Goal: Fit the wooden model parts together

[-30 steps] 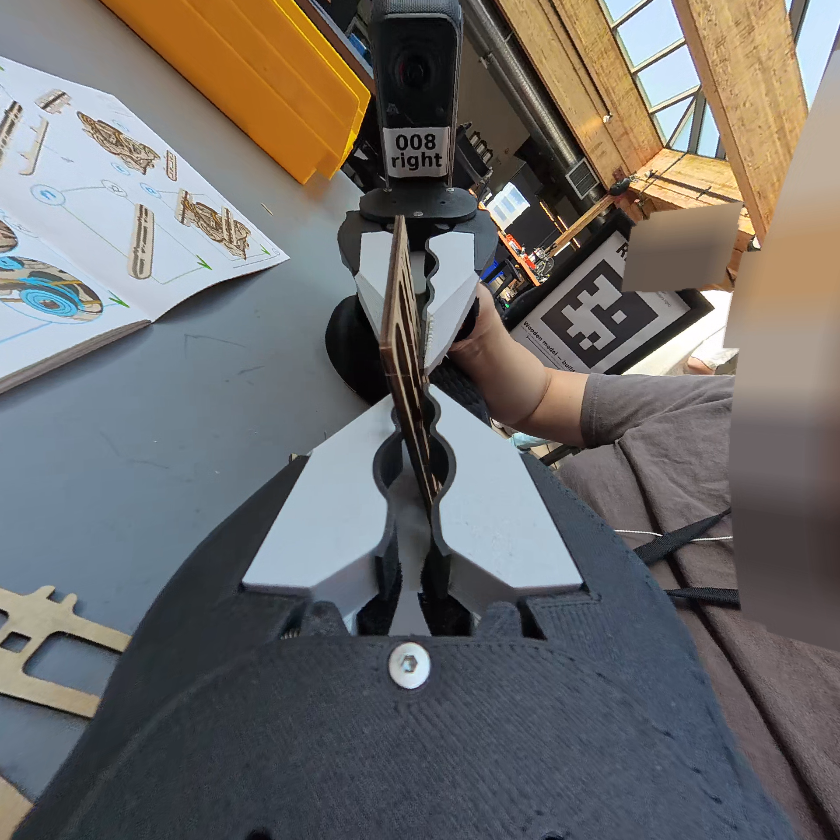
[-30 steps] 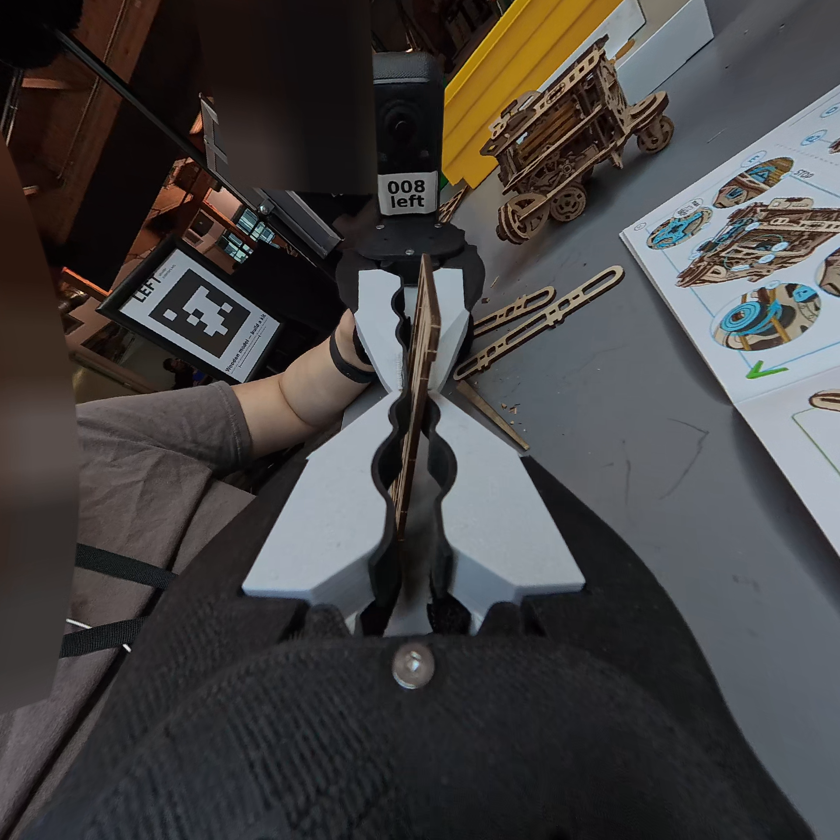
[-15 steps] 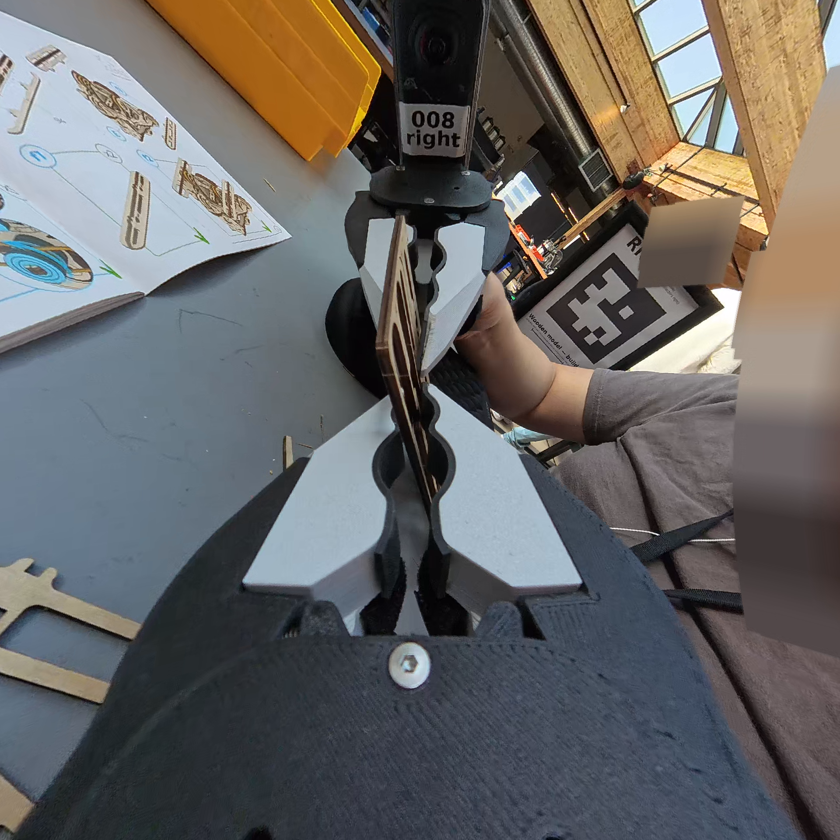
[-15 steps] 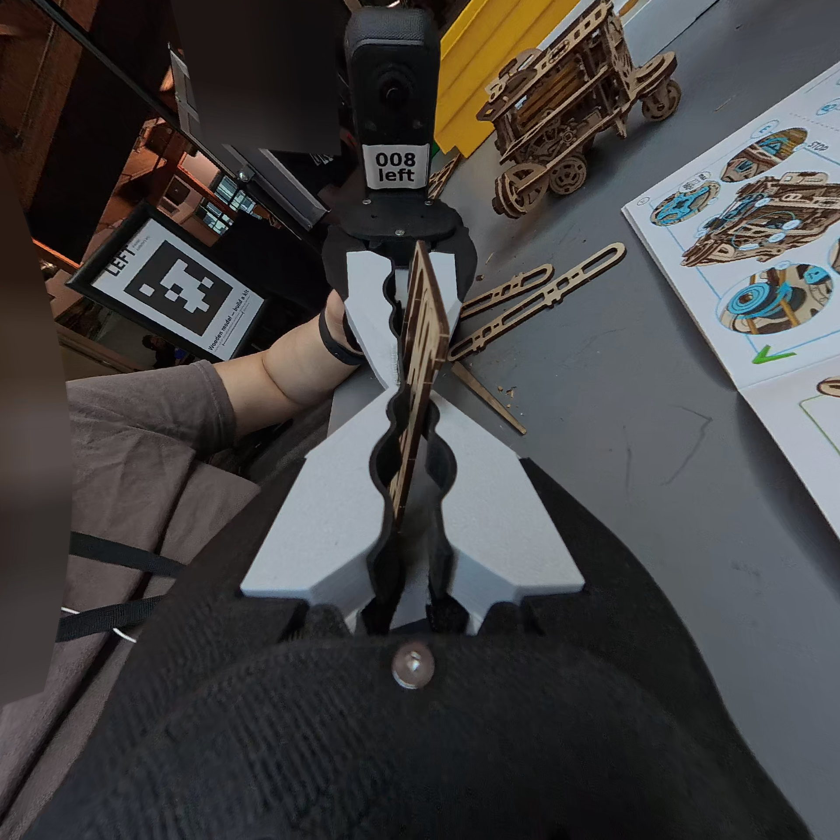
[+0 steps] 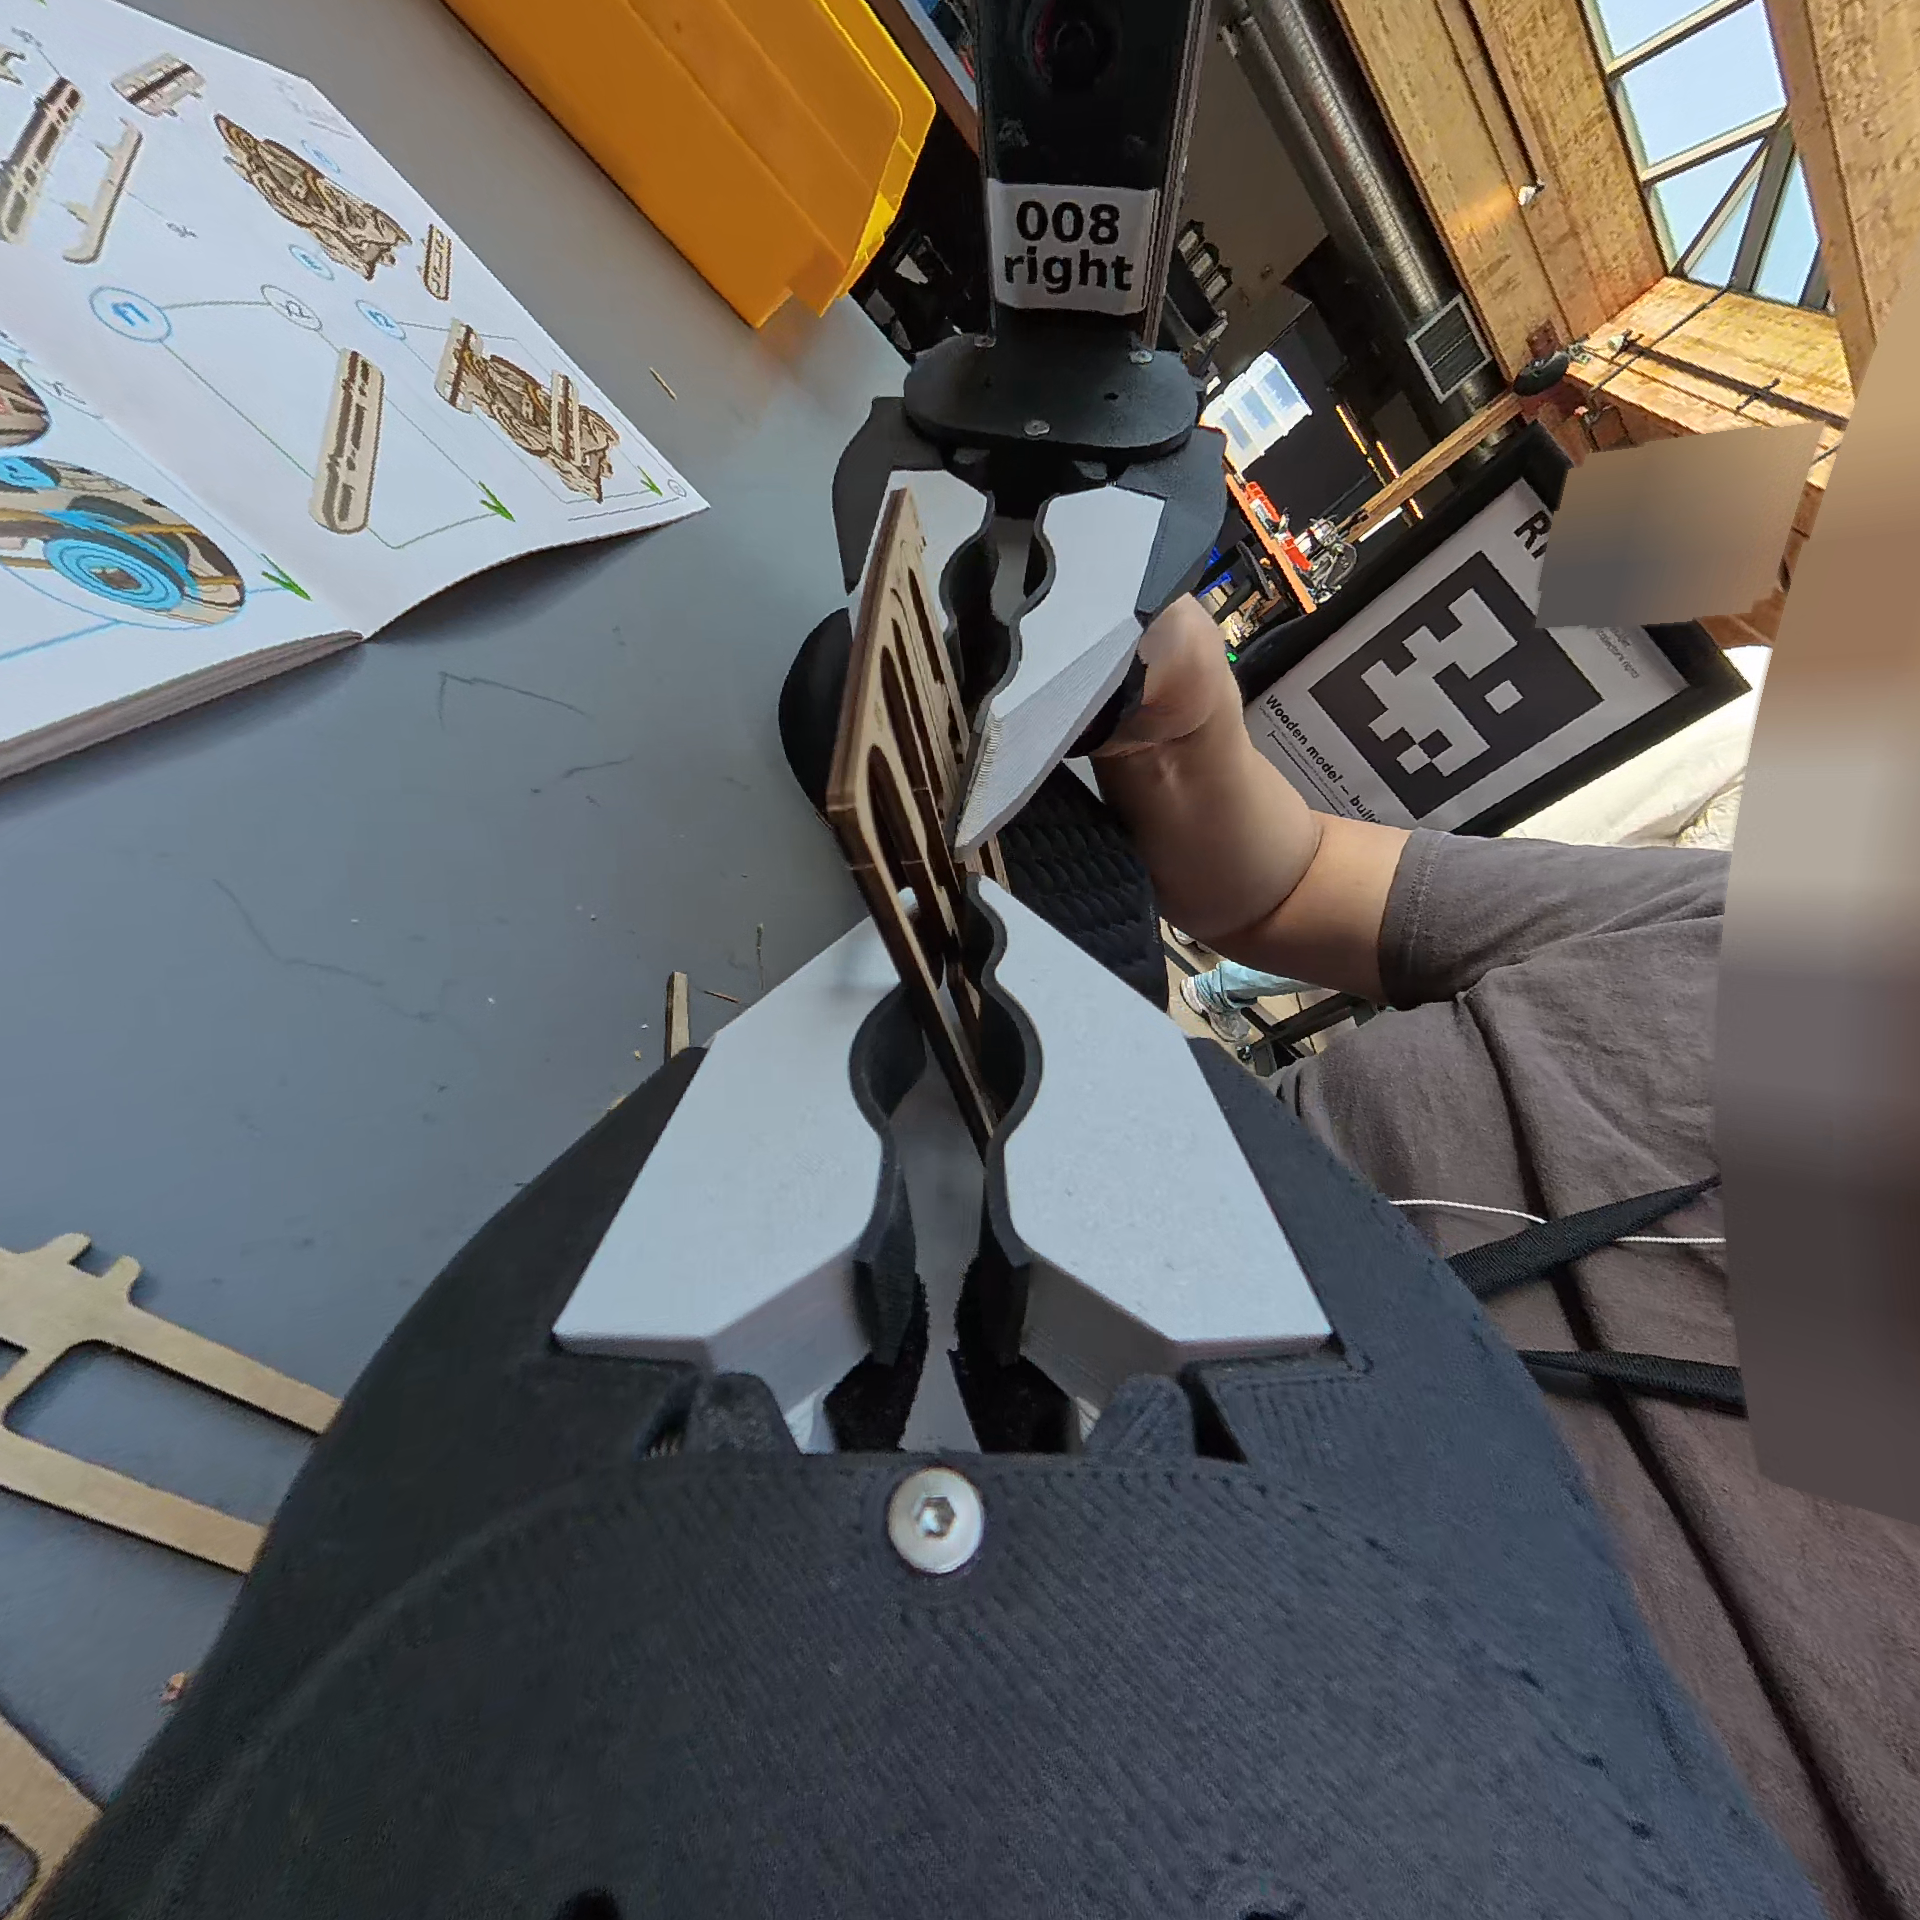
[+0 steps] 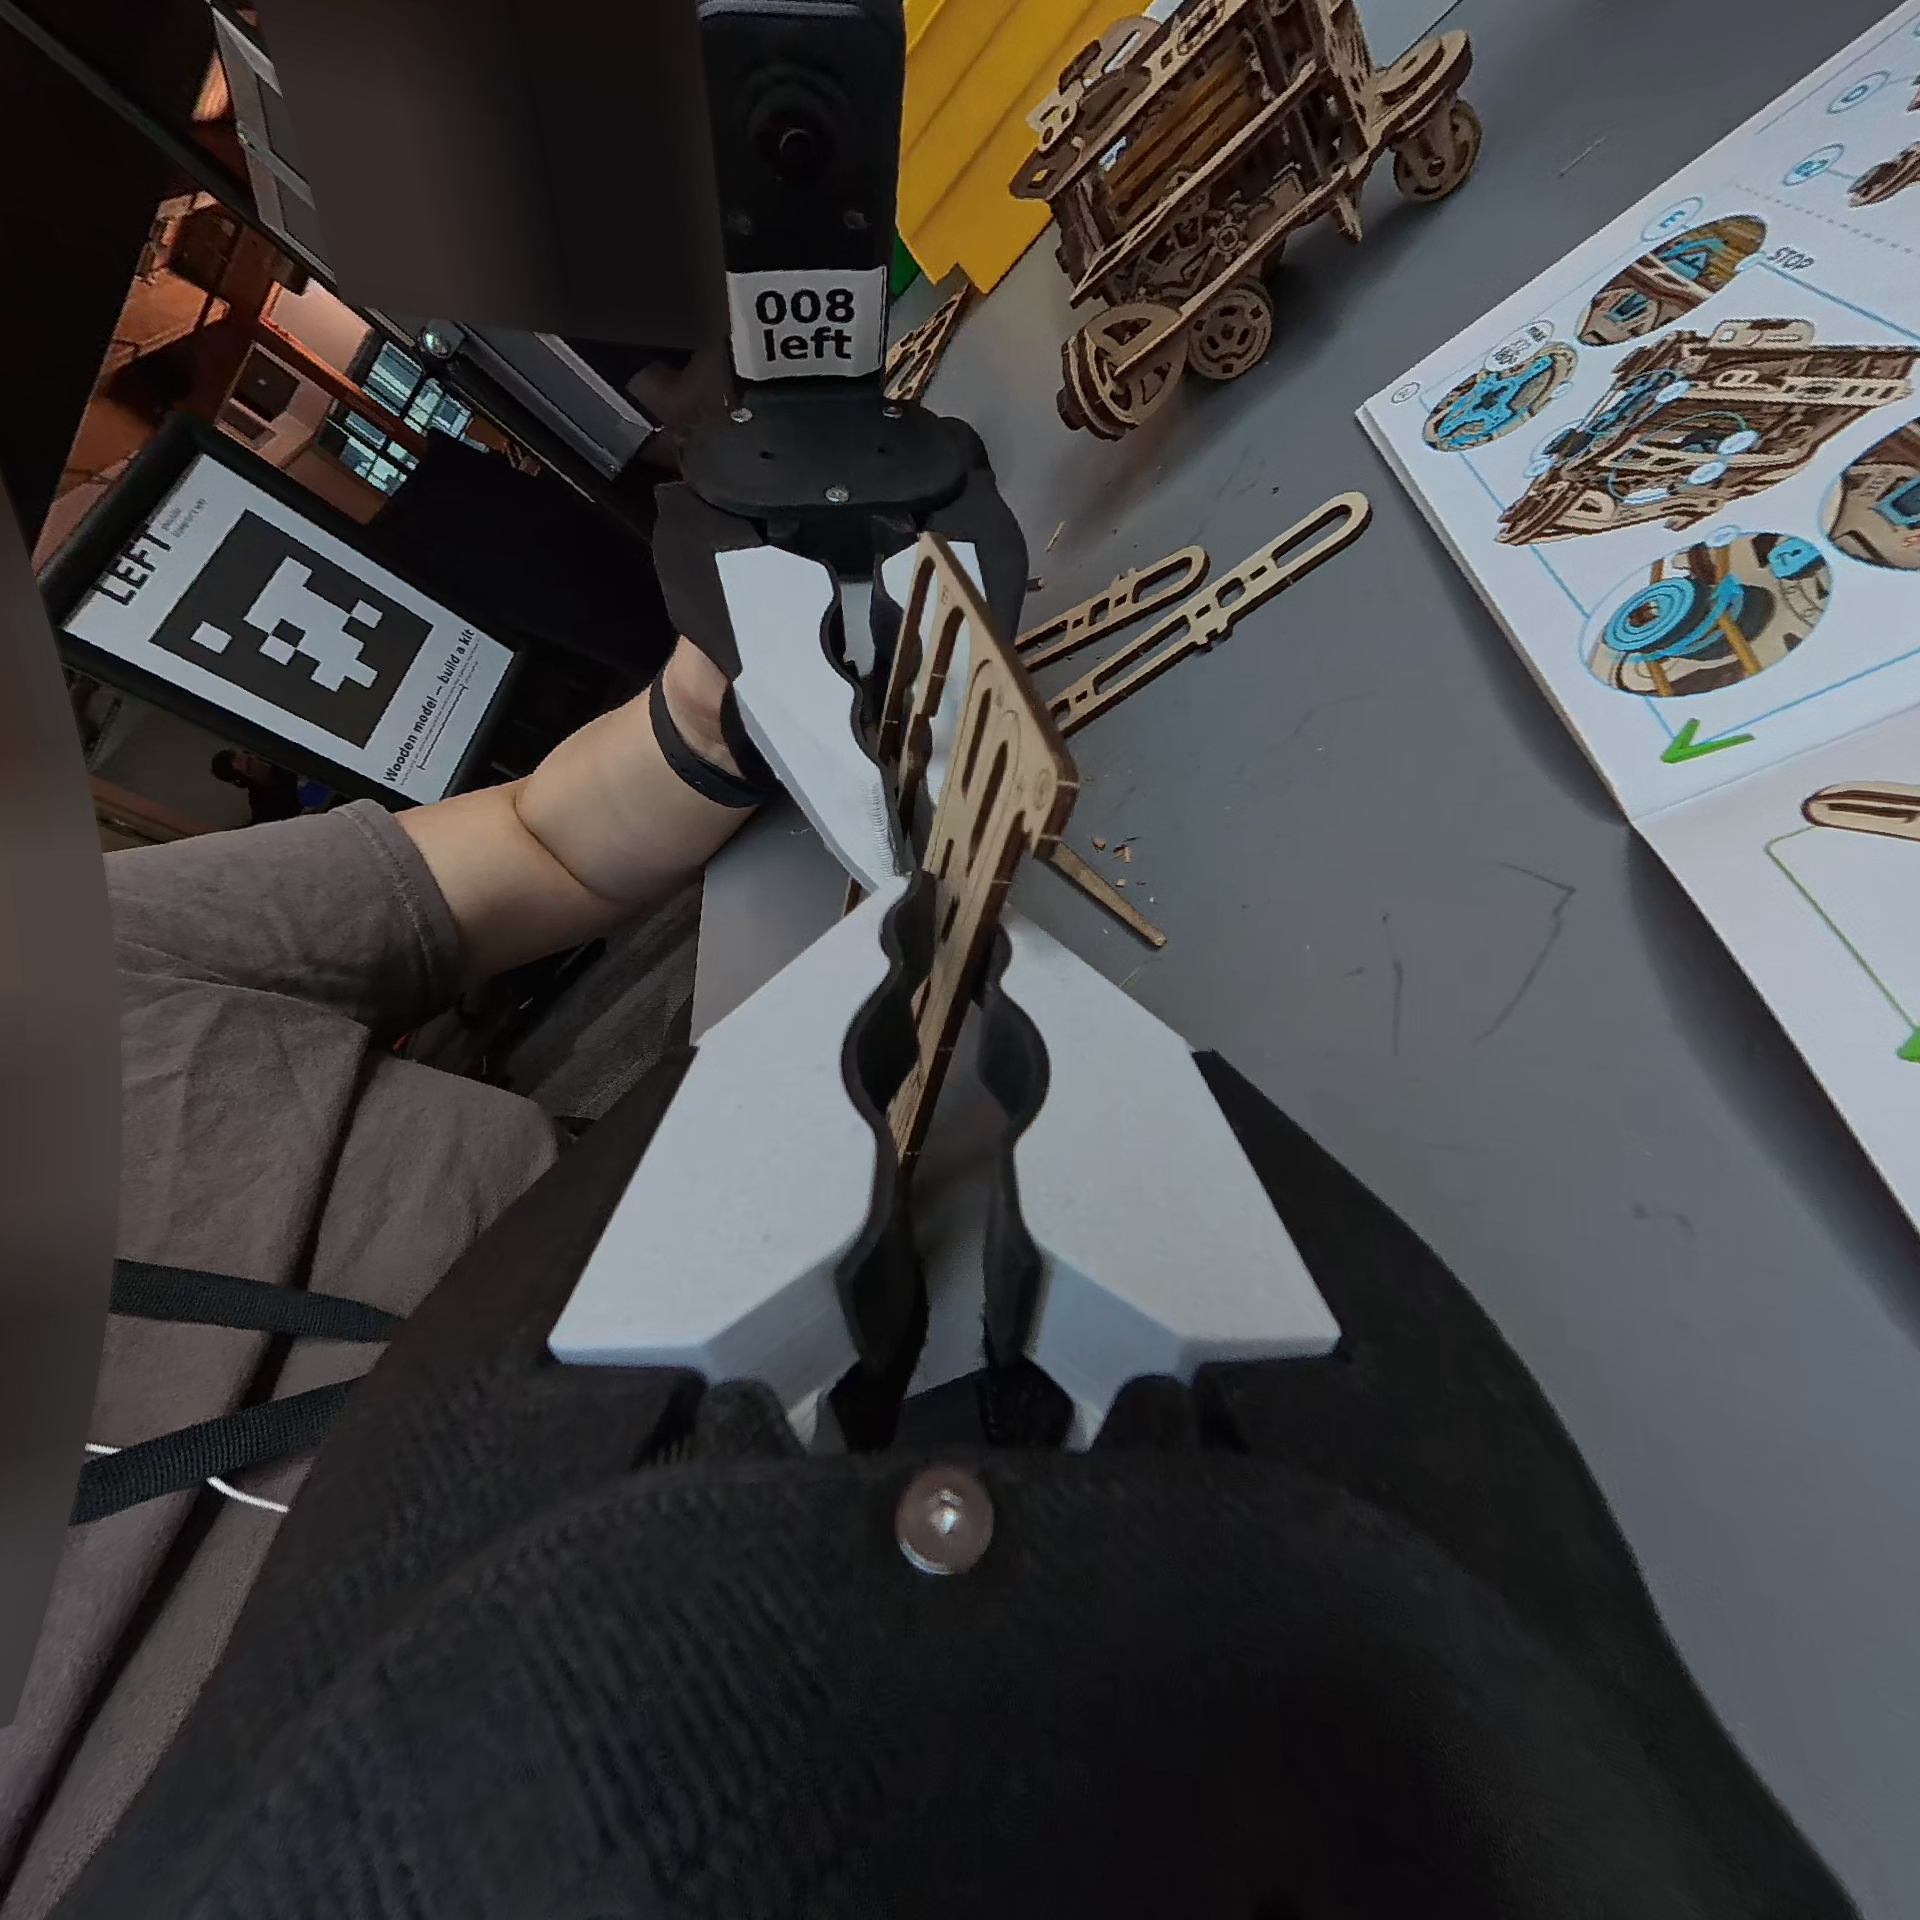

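We found each wrist camera mounted close behind its own fingers, looking forward and down over the grey table [image 5: 312, 883]. The two views faced each other at close range. Both shared the wooden sheet [image 5: 904, 790] held above that table and the instruction booklet [image 6: 1714, 582] lying on it.

The left hand-held gripper [image 5: 951, 997] and the right hand-held gripper [image 6: 940, 997] are facing each other tip to tip above the worktop [image 5: 395, 852] edge, a wooden sheet [image 5: 909, 810] standing on edge between them, one end in each. In the left wrist view, a booklet [image 5: 260, 416] is lying on the worktop to the left, a bin [image 5: 707, 135] sitting behind it, a cut-out frame [image 5: 114, 1423] lying nearer at the left edge. In the right wrist view, two strips [image 6: 1174, 623] are lying just beyond the sheet, a model cart [image 6: 1226, 197] standing behind them.
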Demonstrator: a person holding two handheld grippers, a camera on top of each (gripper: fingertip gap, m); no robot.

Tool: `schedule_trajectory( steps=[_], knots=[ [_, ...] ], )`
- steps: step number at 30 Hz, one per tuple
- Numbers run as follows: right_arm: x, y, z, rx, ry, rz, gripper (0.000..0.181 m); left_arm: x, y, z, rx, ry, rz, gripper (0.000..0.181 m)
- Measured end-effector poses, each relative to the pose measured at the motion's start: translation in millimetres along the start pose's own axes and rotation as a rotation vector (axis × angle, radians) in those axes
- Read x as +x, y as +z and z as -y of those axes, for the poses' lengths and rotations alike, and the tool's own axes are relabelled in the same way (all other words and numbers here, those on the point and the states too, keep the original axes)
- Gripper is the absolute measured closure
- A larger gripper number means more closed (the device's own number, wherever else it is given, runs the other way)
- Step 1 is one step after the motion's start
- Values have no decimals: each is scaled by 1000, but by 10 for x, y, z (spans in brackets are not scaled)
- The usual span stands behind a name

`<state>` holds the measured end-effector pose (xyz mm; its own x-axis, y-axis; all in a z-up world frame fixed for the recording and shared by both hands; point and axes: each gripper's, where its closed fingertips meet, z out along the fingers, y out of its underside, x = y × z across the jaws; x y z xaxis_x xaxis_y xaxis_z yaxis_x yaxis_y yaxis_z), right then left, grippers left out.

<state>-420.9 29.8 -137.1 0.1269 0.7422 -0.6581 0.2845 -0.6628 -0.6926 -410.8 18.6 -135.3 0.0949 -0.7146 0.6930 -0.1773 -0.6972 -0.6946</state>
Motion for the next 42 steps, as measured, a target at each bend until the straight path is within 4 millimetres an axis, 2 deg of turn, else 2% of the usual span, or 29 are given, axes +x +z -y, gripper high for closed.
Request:
schedule_trajectory(
  steps=[4,6,8,9,11,16,17,20,25,33,42],
  knots=[
    [-8,2,18,13,-17,-2,177,13,-11,21,13,-2,-13,181],
    [-73,-21,96,63,-52,51,177,55,-18,64,29,22,-31,181],
    [-75,-45,145,93,6,94,171,87,-11,74,22,71,-17,181],
    [-60,-86,239,157,38,108,167,97,-7,68,16,85,-9,181],
    [-57,-152,326,209,60,128,176,95,-6,66,14,89,0,181],
    [-57,-85,270,149,-2,72,170,90,-1,61,12,81,-6,181],
    [-95,-85,277,150,1,98,179,94,-2,64,13,90,-5,181],
    [-139,-80,274,150,36,143,181,110,-20,66,6,116,-13,180],
    [-160,-51,242,132,35,149,181,113,-160,303,145,100,-26,178],
    [-187,-16,211,113,27,167,181,129,-108,248,114,70,-63,181],
    [-161,-6,159,75,37,150,180,108,-91,216,105,34,-30,181]
  ],
)
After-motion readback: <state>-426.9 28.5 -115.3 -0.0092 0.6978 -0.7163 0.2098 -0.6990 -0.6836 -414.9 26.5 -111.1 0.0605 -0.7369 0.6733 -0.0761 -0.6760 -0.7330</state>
